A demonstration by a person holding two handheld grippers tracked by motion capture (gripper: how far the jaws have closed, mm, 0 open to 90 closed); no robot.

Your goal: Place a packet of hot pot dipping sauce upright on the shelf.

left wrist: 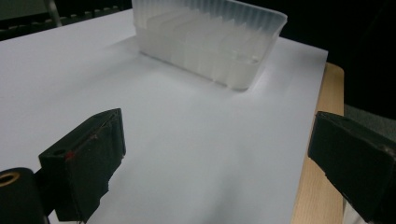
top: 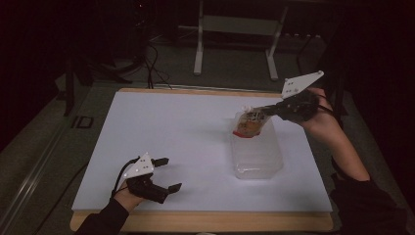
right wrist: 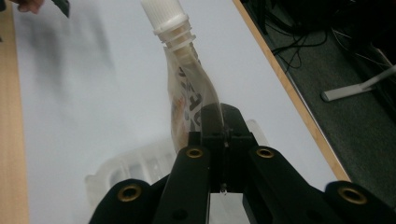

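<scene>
The right gripper [top: 268, 111] is clamping its two black jaws tight on the edge of a soft spouted pouch with a white screw cap and orange-and-red print [top: 248, 122], and is holding it in the air over the far end of a clear ribbed plastic tub [top: 256, 155]. In the right gripper view the pouch [right wrist: 187, 100] is rising straight out from between the closed jaws, cap pointing away from them, with the tub [right wrist: 135, 170] lying below and behind it. The pouch's lower end is hanging at the tub's far rim; whether it is touching the rim cannot be told.

The left gripper [top: 167, 174] is hovering low over the near left part of the white board [top: 171, 127], its jaws standing wide apart with nothing between them. In the left gripper view the jaws are framing bare white surface, and the tub [left wrist: 210, 42] is sitting farther off, well apart from them.

The white board is covering most of a light wooden tabletop [top: 205, 220], whose edge is showing along the near side. Nothing is lying between the left gripper and the tub. Beyond the table's far edge, dark cables [top: 154, 66] are trailing on a grey floor beside the white legs of a metal frame [top: 198, 54].
</scene>
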